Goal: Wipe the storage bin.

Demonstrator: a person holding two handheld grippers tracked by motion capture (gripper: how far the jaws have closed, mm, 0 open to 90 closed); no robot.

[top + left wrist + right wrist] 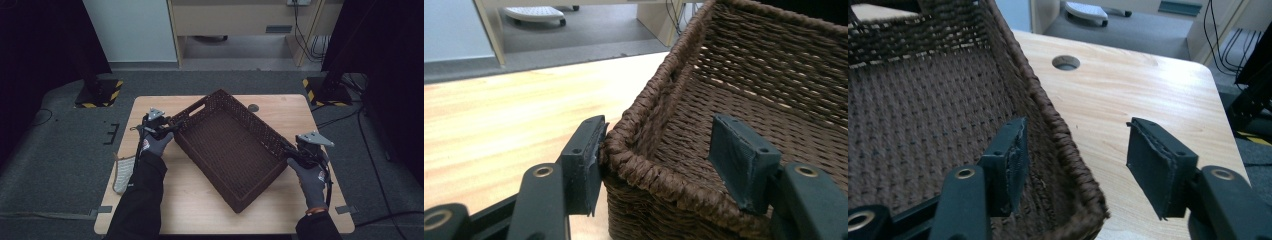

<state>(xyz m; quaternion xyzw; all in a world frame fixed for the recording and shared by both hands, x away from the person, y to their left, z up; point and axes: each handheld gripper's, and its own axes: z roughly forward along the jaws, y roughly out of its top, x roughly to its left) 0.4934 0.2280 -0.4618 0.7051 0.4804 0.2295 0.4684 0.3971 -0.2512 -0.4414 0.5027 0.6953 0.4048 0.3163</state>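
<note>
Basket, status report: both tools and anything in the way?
Left tool open, straddling basket corner rim. Right tool open, straddling the opposite rim. Basket flat on table, no obstructions.

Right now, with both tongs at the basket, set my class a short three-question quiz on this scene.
1. True or false: the woven basket lies square to the table edges.
2. How do the left tongs stand at the basket rim? A) one jaw outside the wall, one inside B) both jaws outside C) shut tight on the rim
3. Name what lies inside the basket.

Key: 1 false, it sits turned at an angle. 2 A, and the right tongs straddle their corner likewise, jaws apart. 3 nothing, it is empty.
</note>
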